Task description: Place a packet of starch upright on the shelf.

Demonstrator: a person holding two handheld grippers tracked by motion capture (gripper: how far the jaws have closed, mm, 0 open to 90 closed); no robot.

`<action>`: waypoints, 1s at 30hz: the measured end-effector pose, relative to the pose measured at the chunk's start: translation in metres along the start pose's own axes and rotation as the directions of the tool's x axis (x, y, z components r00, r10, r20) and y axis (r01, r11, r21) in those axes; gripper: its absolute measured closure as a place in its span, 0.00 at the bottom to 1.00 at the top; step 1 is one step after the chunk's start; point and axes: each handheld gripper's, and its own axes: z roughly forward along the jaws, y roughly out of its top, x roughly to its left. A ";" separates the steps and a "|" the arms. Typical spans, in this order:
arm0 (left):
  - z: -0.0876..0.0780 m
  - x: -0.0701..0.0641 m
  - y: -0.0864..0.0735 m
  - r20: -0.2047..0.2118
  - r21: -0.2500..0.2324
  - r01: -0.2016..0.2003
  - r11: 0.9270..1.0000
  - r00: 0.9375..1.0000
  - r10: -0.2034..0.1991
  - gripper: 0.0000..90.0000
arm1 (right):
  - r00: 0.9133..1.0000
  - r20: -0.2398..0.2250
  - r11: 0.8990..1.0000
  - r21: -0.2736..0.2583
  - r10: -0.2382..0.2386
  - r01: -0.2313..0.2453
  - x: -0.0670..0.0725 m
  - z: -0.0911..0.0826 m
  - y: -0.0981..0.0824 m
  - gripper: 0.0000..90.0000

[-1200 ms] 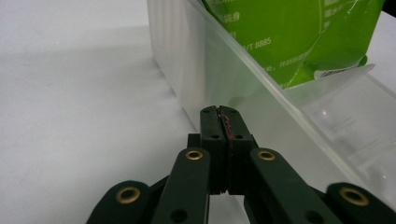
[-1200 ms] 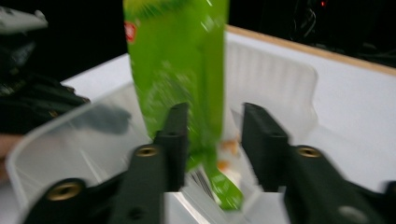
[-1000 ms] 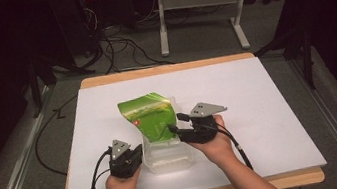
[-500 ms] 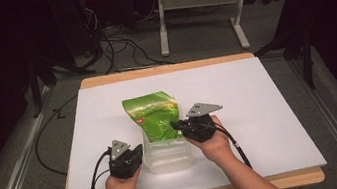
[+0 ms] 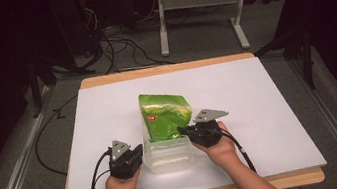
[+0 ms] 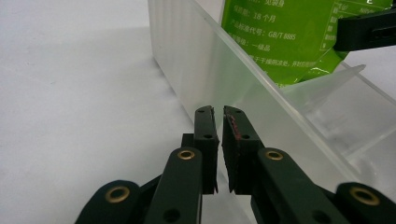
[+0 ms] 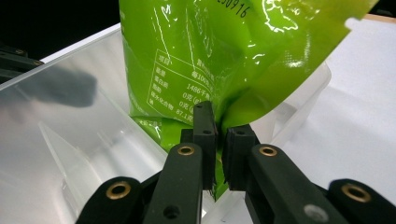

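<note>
So the white table (image 5: 280,108) has a clear plastic tub (image 5: 168,156) sitting between the two hands, with a green pouch (image 5: 164,116) standing up out of it and leaning off toward the far side. The left gripper (image 5: 134,156) is parked right at the tub's left wall; in the left gripper view the tub wall (image 6: 205,70) runs straight ahead of the jaws and a bit to their right, and the jaws are pinched on the rim of that wall. The right gripper (image 5: 184,131) is at the tub's right side, jaws just snapped closed, and in the right gripper view they're clamped on a fold of the pouch (image 7: 233,51), which rises straight above them.
</note>
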 end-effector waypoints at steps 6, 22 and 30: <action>0.000 0.000 0.000 -0.002 0.001 -0.010 1.000 1.000 0.010 0.94 | 1.000 -0.008 1.000 0.003 0.013 -0.013 -0.001 0.000 0.001 0.94; -0.015 0.011 0.010 -0.047 -0.024 -0.050 0.998 0.998 0.049 0.92 | 0.999 0.046 0.998 -0.055 -0.016 0.019 -0.004 -0.036 0.008 0.42; -0.048 0.036 0.020 -0.099 -0.044 -0.046 0.998 0.994 0.041 0.71 | 0.996 0.090 0.995 -0.091 -0.021 0.030 -0.023 -0.067 -0.004 0.46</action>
